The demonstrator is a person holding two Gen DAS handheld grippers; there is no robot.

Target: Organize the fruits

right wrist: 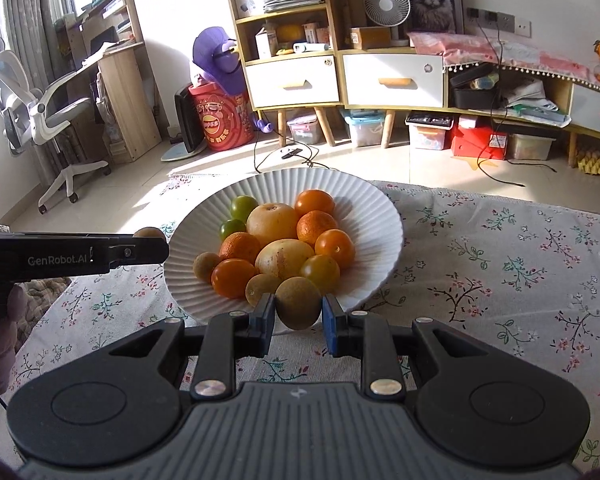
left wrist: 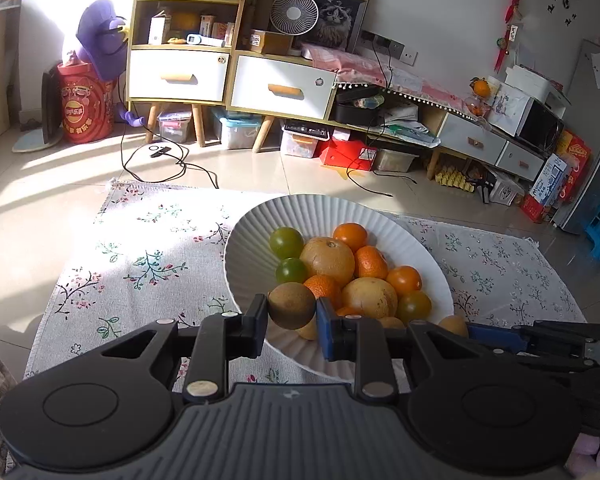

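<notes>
Nearly done by the look of it: white bowl [right wrist: 380,216] on the desk already holds the oranges, green and brown fruits, while left gripper [left wrist: 291,312] and right gripper [right wrist: 298,309] jaws each clamp one brown fruit at its near rim, still to drop in.

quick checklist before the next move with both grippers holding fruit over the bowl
1. Left gripper shut on a brown fruit: ok.
2. Right gripper shut on another brown fruit: ok.
3. Each fruit held around its middle: ok.
4. The two grippers apart from each other: ok.
5. White bowl sitting flat on the flowered cloth: ok.
6. Place to set these fruits down: cannot tell, no second container in view.
</notes>
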